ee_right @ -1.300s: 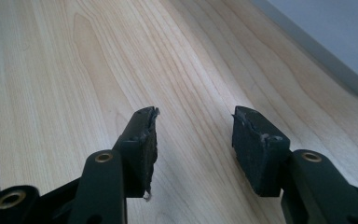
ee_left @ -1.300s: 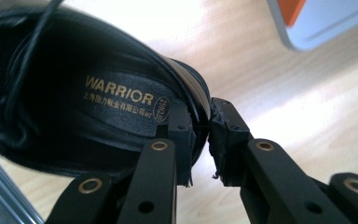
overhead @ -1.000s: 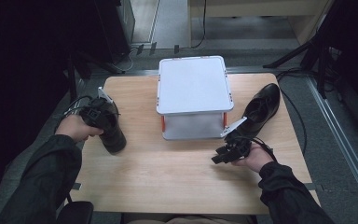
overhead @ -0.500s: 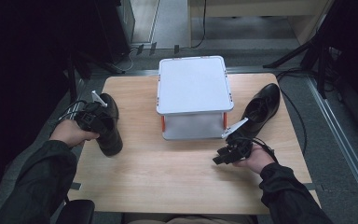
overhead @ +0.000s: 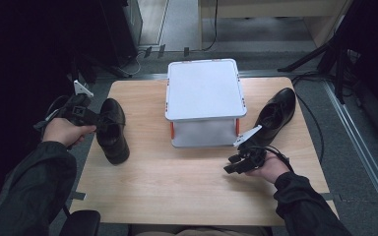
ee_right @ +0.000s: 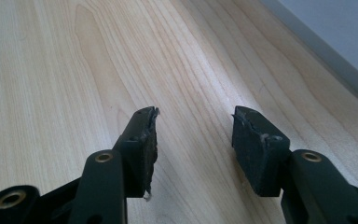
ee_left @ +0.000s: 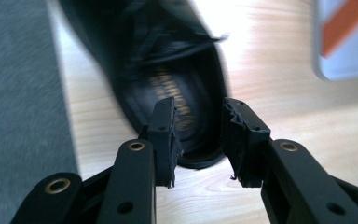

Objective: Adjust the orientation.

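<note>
On the wooden surface (overhead: 177, 182), a lidded white box (overhead: 204, 98) sits between two black dress shoes, so any packing looks unstarted. Left gripper (ee_left: 198, 135) hovers just behind the left shoe (overhead: 112, 129) heel, jaws partly open, gripping nothing. Right gripper (ee_right: 193, 135) holds jaws wide over bare wood, near the right shoe (overhead: 277, 114).

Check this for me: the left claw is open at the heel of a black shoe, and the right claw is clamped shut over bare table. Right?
Not quite. The right claw is open, not clamped shut, as the right gripper view shows. The rest holds: the left claw is open at the heel of the black shoe.
</note>
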The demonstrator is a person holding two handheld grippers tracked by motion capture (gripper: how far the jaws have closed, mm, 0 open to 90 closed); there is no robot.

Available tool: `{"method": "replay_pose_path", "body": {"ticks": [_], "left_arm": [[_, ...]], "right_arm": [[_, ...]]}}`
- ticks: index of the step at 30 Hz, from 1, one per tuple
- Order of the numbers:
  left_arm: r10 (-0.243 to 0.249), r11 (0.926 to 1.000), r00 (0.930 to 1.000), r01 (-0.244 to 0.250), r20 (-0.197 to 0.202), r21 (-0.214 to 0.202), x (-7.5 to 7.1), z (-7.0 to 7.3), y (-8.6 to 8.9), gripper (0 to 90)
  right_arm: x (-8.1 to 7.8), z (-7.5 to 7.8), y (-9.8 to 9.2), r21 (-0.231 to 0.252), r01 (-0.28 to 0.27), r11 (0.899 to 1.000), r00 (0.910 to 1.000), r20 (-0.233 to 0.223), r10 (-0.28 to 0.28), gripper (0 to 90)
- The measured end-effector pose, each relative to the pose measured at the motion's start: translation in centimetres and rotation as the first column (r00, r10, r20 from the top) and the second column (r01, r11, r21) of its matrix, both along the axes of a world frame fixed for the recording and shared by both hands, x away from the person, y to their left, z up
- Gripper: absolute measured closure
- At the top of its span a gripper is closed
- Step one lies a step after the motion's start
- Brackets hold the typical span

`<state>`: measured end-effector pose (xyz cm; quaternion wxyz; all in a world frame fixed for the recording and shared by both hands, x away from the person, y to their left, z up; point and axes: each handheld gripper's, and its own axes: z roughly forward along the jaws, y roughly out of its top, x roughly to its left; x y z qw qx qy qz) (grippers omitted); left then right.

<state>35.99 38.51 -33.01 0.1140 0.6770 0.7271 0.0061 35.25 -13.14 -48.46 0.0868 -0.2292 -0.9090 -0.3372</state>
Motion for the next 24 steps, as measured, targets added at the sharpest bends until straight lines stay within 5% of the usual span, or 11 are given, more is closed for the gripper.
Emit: {"method": "replay_pose_path", "body": {"ticks": [5, 14, 24], "left_arm": [[0.045, 0.9989, 0.9984, -0.044, -0.036, 0.019, 0.1, -0.6, 1.1, 65.0], [0.097, 0.995, 0.9928, -0.099, -0.07, -0.016, 0.8, -3.6, 1.6, 67.1], [0.107, 0.9943, 0.9923, -0.107, -0.063, 0.005, 0.6, -3.0, 2.1, 67.1]], "right_arm": [[0.0, 0.0, 0.0, 0.0, 0.003, 1.0, 1.0, -0.003, -0.003, 50.6], [0.0, 0.0, 0.0, -0.003, 0.007, 1.0, 0.9999, -0.012, -0.007, 50.6], [0.0, -0.1, -0.2, -0.009, 0.009, 1.0, 0.9998, -0.016, -0.009, 50.7]]}}
